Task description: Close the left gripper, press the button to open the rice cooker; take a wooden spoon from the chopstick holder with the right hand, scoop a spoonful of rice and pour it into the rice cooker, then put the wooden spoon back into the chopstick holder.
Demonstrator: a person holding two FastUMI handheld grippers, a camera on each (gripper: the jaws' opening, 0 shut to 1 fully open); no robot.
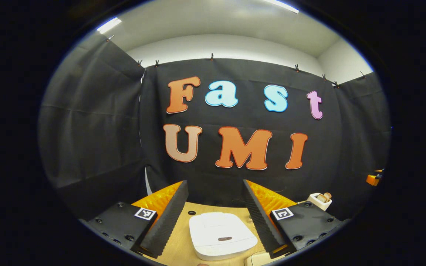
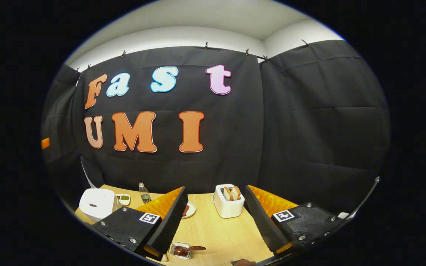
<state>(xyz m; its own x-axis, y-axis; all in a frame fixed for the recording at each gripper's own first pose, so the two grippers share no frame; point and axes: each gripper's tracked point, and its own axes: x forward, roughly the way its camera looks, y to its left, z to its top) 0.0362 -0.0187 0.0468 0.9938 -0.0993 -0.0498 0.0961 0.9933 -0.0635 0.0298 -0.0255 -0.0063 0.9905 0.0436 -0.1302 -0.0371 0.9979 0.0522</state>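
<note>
The rice cooker (image 1: 222, 234) sits on the tabletop (image 1: 178, 240) with its lid down, lying straight ahead of and below the left hand-held gripper (image 1: 215, 216), framed between that gripper's two fingers. The fingers stand spread wide apart, with nothing between them. A small dark oval on the cooker's lid, toward its near edge, looks like the release button (image 1: 225, 238), though it is too small to be sure.

In the right gripper view the same cooker (image 2: 97, 203) lies far off to the left of the right hand-held gripper (image 2: 215, 218), whose fingers are likewise spread and hold nothing. Right of the cooker, as that view shows it, come a small dish (image 2: 123, 199), a bottle (image 2: 145, 193), a plate (image 2: 188, 210) and a toaster (image 2: 228, 201) with bread slices standing in its slots. Nearer than the cooker, at the bottom of that view, a small container (image 2: 180, 250) holds a dark-handled utensil (image 2: 192, 248) whose long axis runs sideways, handle to the right; whether this is the wooden spoon or the chopstick holder cannot be told.

By this judgement the left hand is much the nearer to the cooker and squarely lined up on it. A closed lid fits either a cooker not opened or one shut again.
</note>
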